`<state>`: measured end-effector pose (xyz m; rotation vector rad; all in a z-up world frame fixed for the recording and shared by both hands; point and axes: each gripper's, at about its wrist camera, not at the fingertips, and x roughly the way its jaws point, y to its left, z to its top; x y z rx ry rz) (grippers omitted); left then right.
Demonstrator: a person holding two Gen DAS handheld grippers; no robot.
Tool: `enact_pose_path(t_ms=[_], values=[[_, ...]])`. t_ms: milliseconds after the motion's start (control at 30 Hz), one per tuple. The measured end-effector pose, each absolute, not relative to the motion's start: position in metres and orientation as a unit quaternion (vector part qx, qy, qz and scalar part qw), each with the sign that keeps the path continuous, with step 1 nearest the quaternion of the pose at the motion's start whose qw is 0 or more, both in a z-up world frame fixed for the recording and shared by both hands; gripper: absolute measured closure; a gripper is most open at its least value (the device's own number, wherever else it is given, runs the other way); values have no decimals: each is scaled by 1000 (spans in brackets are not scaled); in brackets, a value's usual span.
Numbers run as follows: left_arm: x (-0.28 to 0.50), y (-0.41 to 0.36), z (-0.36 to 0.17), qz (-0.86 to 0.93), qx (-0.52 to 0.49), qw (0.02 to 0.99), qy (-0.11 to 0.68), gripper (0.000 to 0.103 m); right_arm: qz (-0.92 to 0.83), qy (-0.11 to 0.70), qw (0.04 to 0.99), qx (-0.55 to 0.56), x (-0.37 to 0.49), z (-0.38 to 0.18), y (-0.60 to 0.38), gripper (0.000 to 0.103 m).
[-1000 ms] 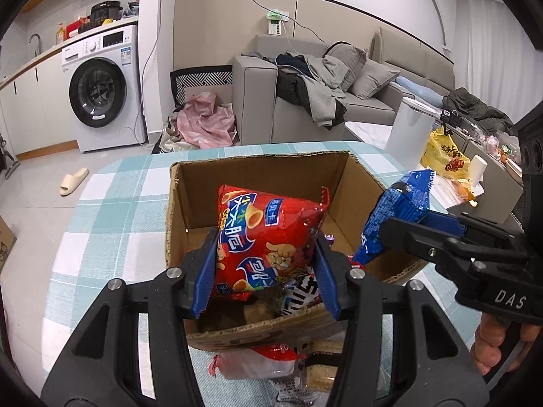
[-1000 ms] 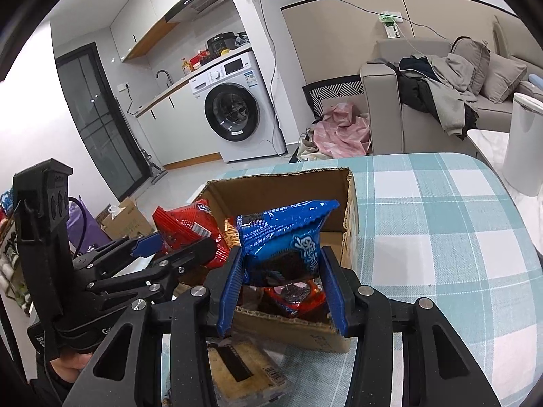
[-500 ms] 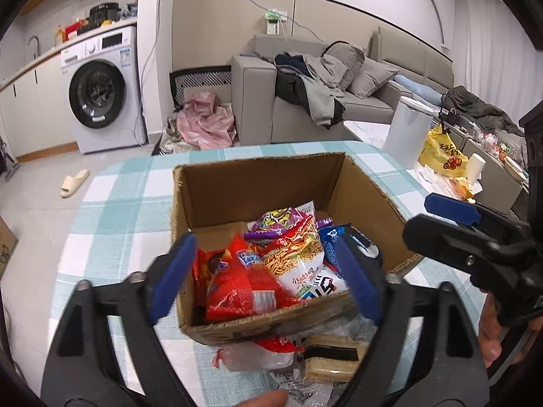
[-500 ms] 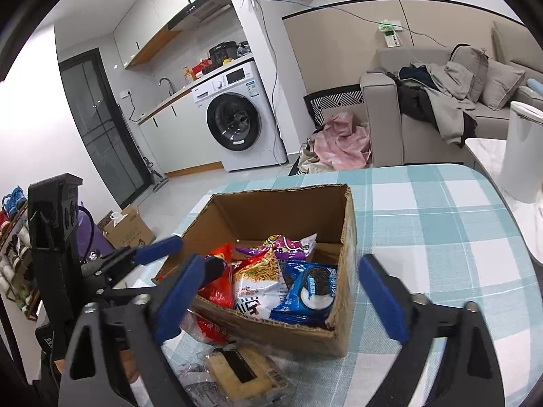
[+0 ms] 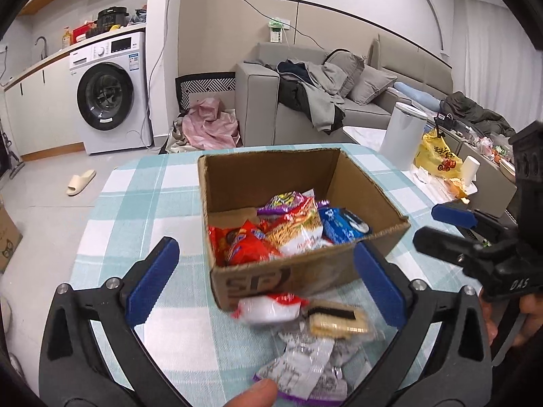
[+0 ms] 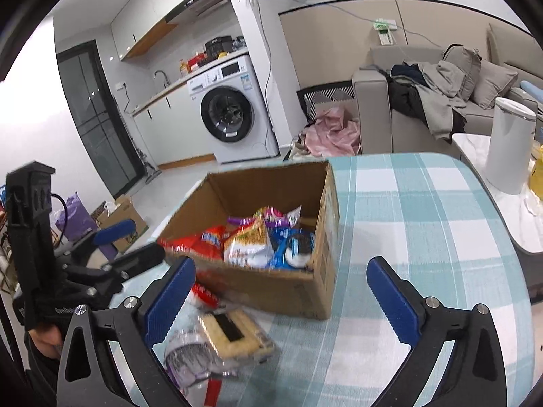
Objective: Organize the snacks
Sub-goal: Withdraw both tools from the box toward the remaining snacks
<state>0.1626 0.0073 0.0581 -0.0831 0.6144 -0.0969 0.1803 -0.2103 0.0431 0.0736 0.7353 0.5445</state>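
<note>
Change since a second ago: the red chip bag [image 5: 249, 246] and the blue cookie packet [image 5: 342, 225], then clamped in the tongs above the box, now lie inside the open brown cardboard box [image 5: 305, 274]; both tongs have let go and drawn back toward the near table edge.

Left gripper [image 5: 264, 281]: black frame, blue pads spread wide, nothing between them; held low and level in front of the box's near wall, over the loose packets.

Right gripper [image 6: 281, 291]: same build, pads wide apart, empty; held level at the box's near right corner.

Box contents: red chip bag at left, orange-and-white noodle snack bag [image 5: 298, 229] in the middle, purple wrapper [image 5: 283, 200] behind it, blue cookie packet at right.

Loose on the teal-and-white checked tablecloth [image 6: 424, 237], just before the box: clear-wrapped sandwich biscuit [image 5: 337, 318], white-and-red packet [image 5: 269, 308] touching the box wall, silver-and-purple wrapper [image 5: 305, 369].

Left wrist view only: a thumb tip [image 5: 253, 395] at the bottom edge, and the right tool seen side-on at far right.

Right wrist view only: the left tool side-on at far left, gripped by a hand [image 6: 47, 335]; the box's right outer wall.
</note>
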Motion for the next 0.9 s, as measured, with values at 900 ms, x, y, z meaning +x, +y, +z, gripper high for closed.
enact_pose_path(t_ms=[900], values=[[77,7,32,-36,-45,947,316,0,276,386,880,6,124,15,-208,1]])
